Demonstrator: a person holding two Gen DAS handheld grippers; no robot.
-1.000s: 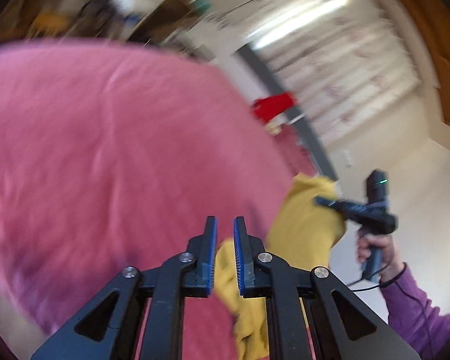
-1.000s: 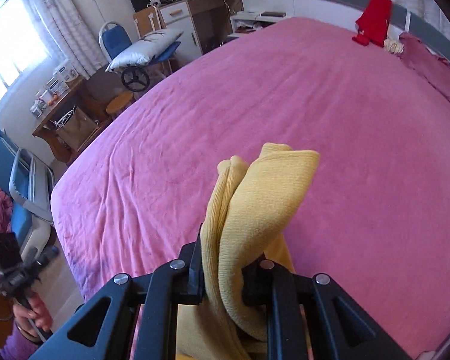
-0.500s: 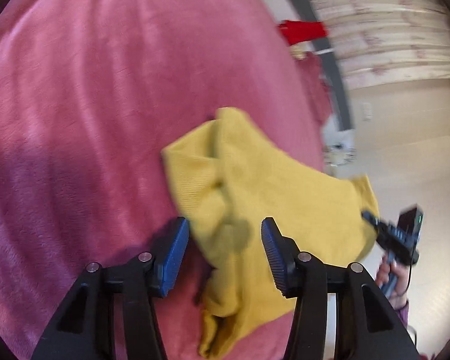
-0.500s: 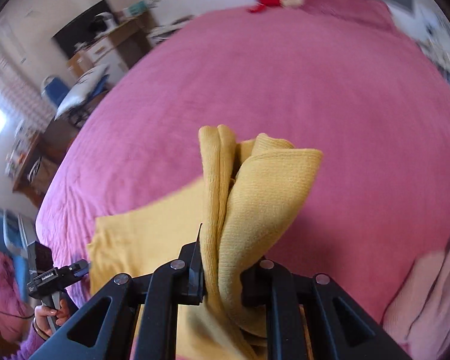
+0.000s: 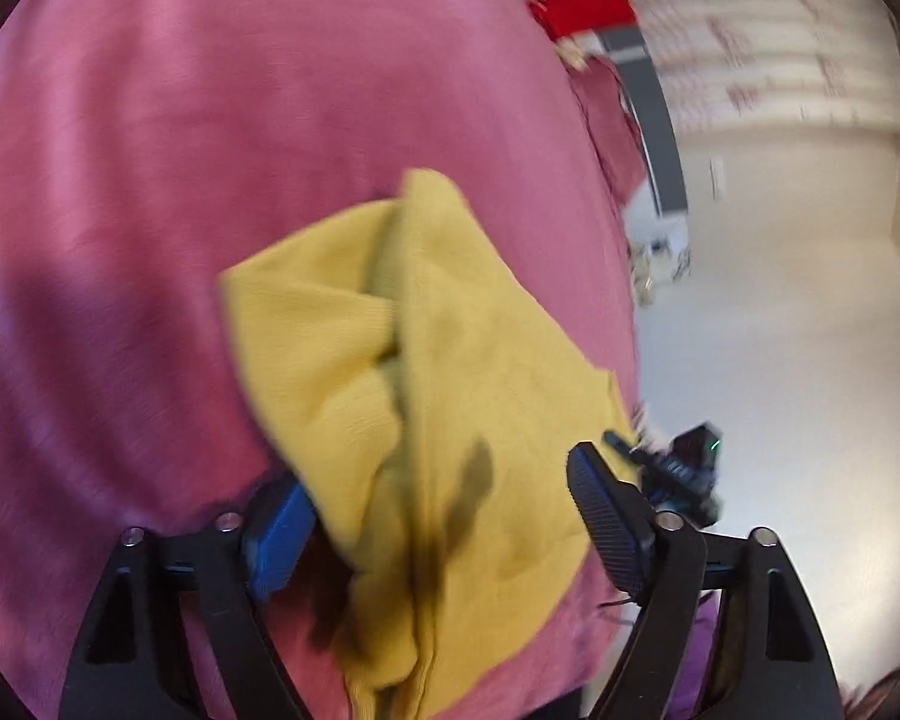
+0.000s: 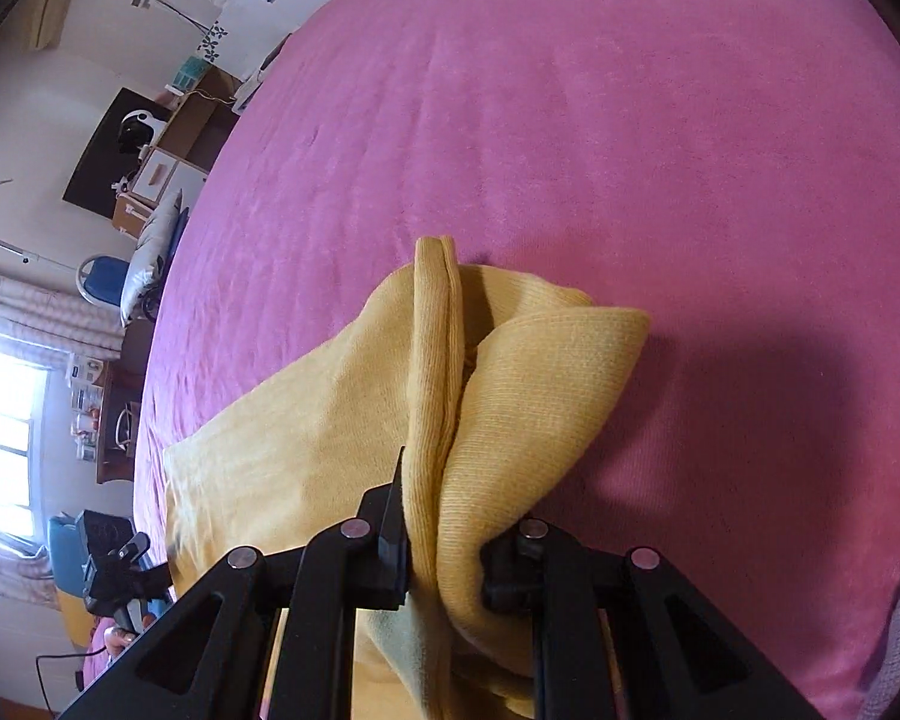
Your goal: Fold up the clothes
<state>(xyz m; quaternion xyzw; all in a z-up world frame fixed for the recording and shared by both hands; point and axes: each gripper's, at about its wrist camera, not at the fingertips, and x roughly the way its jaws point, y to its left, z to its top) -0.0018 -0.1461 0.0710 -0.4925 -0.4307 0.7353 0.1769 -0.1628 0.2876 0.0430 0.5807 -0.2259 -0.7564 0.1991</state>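
The yellow garment [image 5: 450, 396] now lies largely spread on the pink bed [image 5: 210, 150], where a second ago it hung bunched in the air between the two tools. The left gripper [image 5: 444, 516] has gone from nearly closed to spread wide, its jaws straddling the near edge of the cloth without pinching it; the blue-padded finger [image 5: 279, 531] sits just under a raised fold. The right gripper [image 6: 450, 540] stays clenched on a thick bunched corner of the garment [image 6: 486, 396], which stands up between its jaws as before, but it has swung low over the bed, so the rest of the cloth trails flat to the left. The left view is blurred. A red item [image 5: 576, 9] lies at the far end of the bed.
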